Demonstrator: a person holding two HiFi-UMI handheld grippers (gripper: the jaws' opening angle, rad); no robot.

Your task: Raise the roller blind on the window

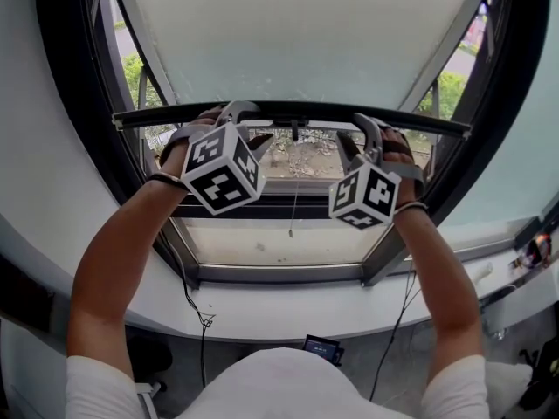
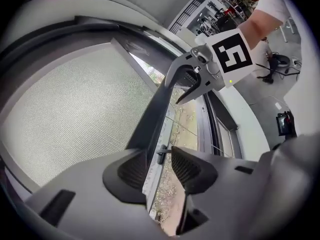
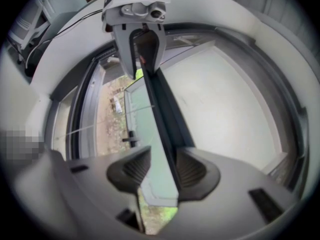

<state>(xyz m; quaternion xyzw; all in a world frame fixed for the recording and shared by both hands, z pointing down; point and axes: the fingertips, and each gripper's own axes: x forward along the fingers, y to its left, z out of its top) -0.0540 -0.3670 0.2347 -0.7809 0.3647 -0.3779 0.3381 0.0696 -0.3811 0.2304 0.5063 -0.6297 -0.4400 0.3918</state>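
Window frame takes most of my head view: dark metal, rectangular, glass looking onto gravel and green. Roller blind hangs in the upper part, 11 to 1 o'clock. It is pale off-white fabric, and the left gripper view shows a fine mesh weave, flat and taut. White sill curves smooth and matte from 8 to 4 o'clock.

Bottom bar of the blind is a slim, straight, dark rail. Its long axis runs level from 9 to 3 o'clock across the window, just above centre, with the fabric going up from it toward 12.

I have the left gripper on the bar at about 10 o'clock. Its jaws stand wide and straddle the bar. The bar lies against the ribbed pad on that view's left, and daylight shows between it and the other pad, so nothing is clamped.

Right gripper is at about 2 o'clock, near the bar's end. The bar fills the gap between its jaws, and both ribbed pads look pressed onto it.

Thin cord hangs straight toward 6 from mid-bar. Small screen sits at 6 below the sill.
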